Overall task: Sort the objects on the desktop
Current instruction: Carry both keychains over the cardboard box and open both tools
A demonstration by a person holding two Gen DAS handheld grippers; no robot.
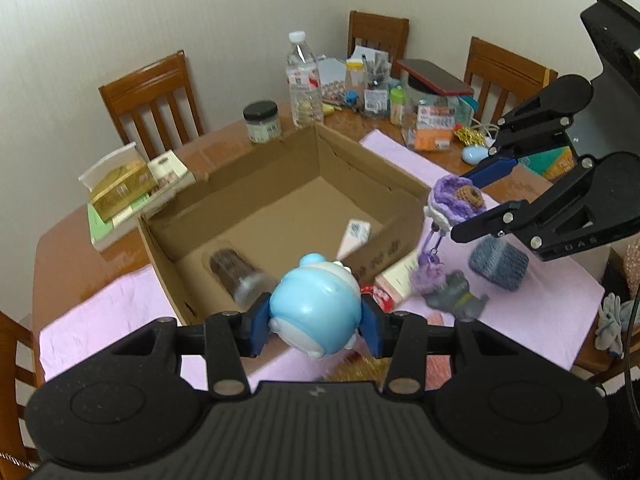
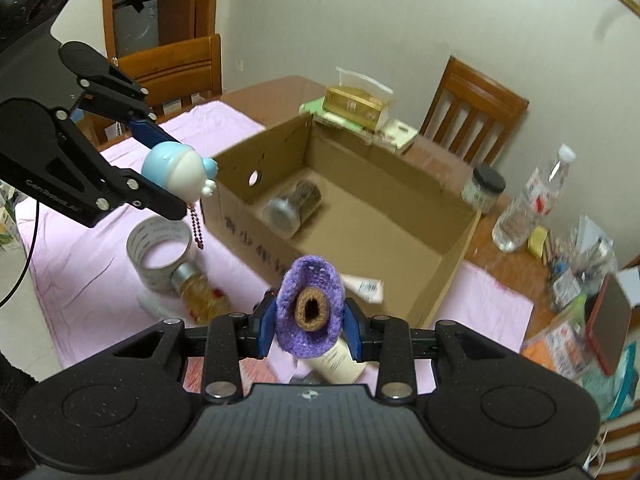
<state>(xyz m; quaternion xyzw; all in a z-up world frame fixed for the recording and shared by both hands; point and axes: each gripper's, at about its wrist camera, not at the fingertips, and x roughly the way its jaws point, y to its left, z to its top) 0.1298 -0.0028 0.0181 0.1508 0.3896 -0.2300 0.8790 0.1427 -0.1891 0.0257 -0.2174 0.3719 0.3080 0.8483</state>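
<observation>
My left gripper (image 1: pixel 316 320) is shut on a light blue and white toy figure (image 1: pixel 314 306), held above the near edge of an open cardboard box (image 1: pixel 280 200). The same toy (image 2: pixel 180 170), with a red bead chain hanging from it, shows in the right wrist view, between the left gripper's fingers (image 2: pixel 160 136). My right gripper (image 2: pixel 310 326) is shut on a purple crocheted keychain (image 2: pixel 310 308) with a brown centre. From the left wrist view, that keychain (image 1: pixel 456 198) dangles a purple pompom and a grey figure (image 1: pixel 456 292). Inside the box lie a clear jar (image 2: pixel 294 206) and a white tube (image 1: pixel 356 236).
A pink cloth (image 2: pixel 80 248) covers the wooden table (image 1: pixel 60 256). On it stand a tape roll (image 2: pixel 160 252), a glitter bottle (image 2: pixel 200 296) and a grey-blue knitted cylinder (image 1: pixel 498 262). Books, a black-lidded jar (image 1: pixel 262 120), a water bottle (image 1: pixel 304 80) and clutter line the far edge. Chairs surround the table.
</observation>
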